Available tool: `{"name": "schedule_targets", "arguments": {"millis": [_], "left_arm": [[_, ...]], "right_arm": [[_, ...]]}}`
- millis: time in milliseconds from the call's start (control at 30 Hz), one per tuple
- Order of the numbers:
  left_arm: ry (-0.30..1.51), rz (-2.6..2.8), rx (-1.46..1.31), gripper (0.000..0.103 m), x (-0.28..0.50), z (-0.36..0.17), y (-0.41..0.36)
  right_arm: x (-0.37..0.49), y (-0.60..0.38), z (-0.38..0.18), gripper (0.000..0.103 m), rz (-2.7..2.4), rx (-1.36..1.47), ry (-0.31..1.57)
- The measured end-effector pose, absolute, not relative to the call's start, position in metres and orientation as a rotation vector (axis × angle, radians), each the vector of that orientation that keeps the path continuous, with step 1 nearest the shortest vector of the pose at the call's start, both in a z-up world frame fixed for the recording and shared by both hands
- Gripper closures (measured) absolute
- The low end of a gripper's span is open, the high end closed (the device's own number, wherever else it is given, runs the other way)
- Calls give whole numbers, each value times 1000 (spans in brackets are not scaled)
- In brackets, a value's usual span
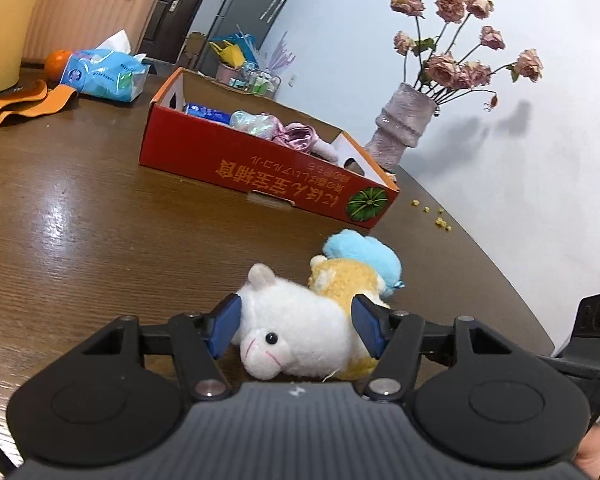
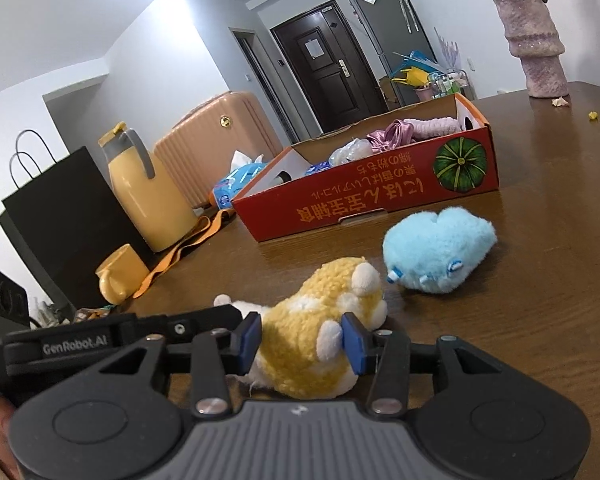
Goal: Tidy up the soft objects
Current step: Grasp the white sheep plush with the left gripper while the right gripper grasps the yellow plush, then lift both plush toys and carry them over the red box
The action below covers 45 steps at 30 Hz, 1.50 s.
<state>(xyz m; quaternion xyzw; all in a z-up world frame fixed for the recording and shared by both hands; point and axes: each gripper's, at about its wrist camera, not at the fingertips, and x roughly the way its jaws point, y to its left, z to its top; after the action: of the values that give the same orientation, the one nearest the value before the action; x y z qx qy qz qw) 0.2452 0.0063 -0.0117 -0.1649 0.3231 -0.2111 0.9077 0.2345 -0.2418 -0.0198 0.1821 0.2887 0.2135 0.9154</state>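
Observation:
A white plush toy [image 1: 296, 332] lies on the brown table [image 1: 100, 240], and my left gripper [image 1: 296, 308] is shut on it, blue pads pressing its sides. A yellow plush toy [image 1: 344, 276] lies against it. In the right wrist view my right gripper [image 2: 302, 322] is shut on the yellow plush toy [image 2: 308, 320]. A light blue plush toy [image 2: 440, 252] lies free just past it, seen also as the blue plush [image 1: 364, 248] in the left wrist view. Behind the toys stands an open red cardboard box [image 2: 364, 200], [image 1: 260, 164] holding pink cloth items and small packets.
A pink vase of dried roses [image 1: 400, 124] stands near the wall beyond the box, with yellow crumbs [image 1: 440, 220] nearby. A tissue pack [image 1: 104, 74], an orange [image 1: 58, 64], a yellow jug [image 2: 144, 192], a yellow mug [image 2: 118, 276] and a black paper bag [image 2: 60, 208] crowd the table's other end.

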Motion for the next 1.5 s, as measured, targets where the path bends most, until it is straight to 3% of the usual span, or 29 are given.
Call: {"name": "schedule_targets", "arguments": {"millis": [300,367,400,500,867,1167,1500], "left_arm": [[670,-402,-391,34,251,-16,20],[722,-416,-417,36,256,-26,23],[739,-424,-433,44,256,-30,24],[718,-438,-468,53,254,-38,30],[655,-465,-491,56,271,-9,33],[557,-455,-429,56,393,55,34],[644,-339,-345,56,465,13,43]], "right_arm": [[246,-244,-24,59,437,407,610],[247,-241,-25,59,434,403,610],[248,-240,-25,59,430,405,613],[251,-243,-30,59,433,444,632],[257,-238,2,65,425,412,551],[381,-231,72,65,453,348,459],[493,-200,26,66,446,334,650]]}}
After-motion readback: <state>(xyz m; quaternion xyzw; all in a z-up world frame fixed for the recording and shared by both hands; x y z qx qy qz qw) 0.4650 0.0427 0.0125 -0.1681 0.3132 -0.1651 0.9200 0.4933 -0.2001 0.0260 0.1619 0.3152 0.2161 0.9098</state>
